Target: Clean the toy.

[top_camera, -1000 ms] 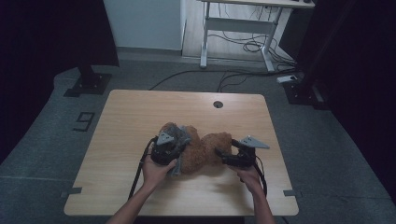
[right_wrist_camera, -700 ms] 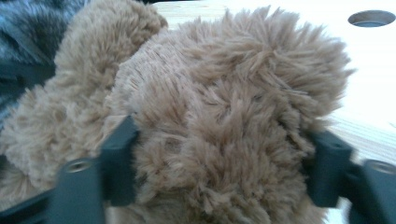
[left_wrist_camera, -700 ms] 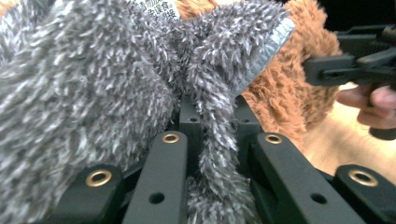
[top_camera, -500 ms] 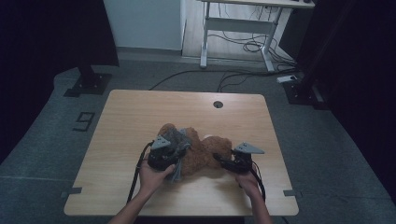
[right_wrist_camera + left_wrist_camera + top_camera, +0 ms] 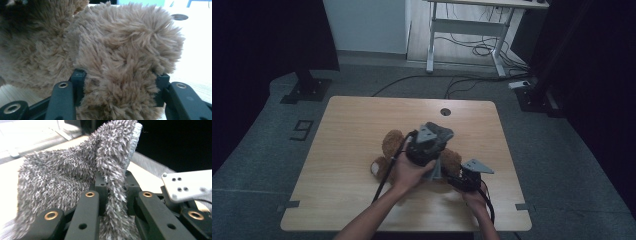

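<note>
Plush everywhere, so grip is about bunching pile, not finding a hard edge. Left gripper (image 5: 110, 202) is clenched on a fold of grey fuzzy cloth (image 5: 62, 177); the fold runs up between the jaws and the rest drapes off to one side. Right gripper (image 5: 120, 82) has its jaws set wide around a thick brown limb of the teddy bear (image 5: 117, 50), fur pressed against both pads, so I read it as holding.

Handling, as a judgement: bear looks light, soft and squashy, not fragile, and will sag wherever it is unsupported. Limbs or an ear are the natural handles. Cloth is limp (pinch a fold, as here).

In the high view the bear (image 5: 392, 145) lies near the middle of the wooden table (image 5: 347, 125), partly under the hands. Left hand (image 5: 409, 172) reaches forward and across over the bear, gripper raised. Right hand (image 5: 474, 197) sits low, just beside it, near the table's front edge.
</note>
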### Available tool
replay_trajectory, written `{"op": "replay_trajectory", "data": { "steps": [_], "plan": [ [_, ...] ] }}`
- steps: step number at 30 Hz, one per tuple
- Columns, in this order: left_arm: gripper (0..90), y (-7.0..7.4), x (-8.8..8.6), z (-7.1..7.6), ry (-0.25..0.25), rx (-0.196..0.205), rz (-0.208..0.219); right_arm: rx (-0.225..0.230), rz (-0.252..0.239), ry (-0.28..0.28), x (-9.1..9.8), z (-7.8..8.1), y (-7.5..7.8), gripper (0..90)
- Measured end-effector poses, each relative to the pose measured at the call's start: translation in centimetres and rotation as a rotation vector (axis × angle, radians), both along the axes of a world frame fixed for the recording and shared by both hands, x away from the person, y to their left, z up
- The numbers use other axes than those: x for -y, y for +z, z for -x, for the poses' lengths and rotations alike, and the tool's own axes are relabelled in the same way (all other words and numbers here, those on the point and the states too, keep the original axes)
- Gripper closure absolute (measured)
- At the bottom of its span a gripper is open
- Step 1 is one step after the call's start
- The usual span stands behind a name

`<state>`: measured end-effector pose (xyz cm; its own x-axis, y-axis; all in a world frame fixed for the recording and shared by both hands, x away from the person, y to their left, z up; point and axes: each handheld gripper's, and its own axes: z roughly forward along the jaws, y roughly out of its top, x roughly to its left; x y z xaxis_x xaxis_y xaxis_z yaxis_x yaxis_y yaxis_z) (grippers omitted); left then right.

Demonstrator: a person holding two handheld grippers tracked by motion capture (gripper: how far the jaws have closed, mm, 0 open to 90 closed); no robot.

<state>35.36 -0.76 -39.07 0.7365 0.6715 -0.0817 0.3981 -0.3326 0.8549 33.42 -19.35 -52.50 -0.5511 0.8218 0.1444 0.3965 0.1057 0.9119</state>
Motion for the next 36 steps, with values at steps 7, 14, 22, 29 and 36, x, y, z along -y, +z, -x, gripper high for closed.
{"op": "replay_trajectory", "data": {
  "steps": [7,14,22,29,36],
  "plan": [
    [77.4,-5.4,3.5,-2.8,0.007,-0.115,-0.122,0.007,0.008,-0.008,-0.1,0.3,-0.1,46.5],
    [77.9,-5.3,0.9,-2.6,0.054,-0.098,-0.133,0.007,0.034,-0.029,-0.4,0.4,-0.2,46.8],
    [78.3,-5.0,-3.8,-2.2,0.078,-0.123,-0.057,0.007,0.023,-0.031,-0.5,0.4,-0.1,46.9],
    [78.0,-3.4,-8.0,-2.2,0.133,-0.100,-0.006,0.009,0.018,-0.019,-0.3,0.4,-0.2,47.1],
    [77.7,-4.1,-12.7,-3.5,0.247,-0.137,-0.054,0.012,0.014,-0.008,-0.1,0.4,-0.3,47.1]
  ]
}}
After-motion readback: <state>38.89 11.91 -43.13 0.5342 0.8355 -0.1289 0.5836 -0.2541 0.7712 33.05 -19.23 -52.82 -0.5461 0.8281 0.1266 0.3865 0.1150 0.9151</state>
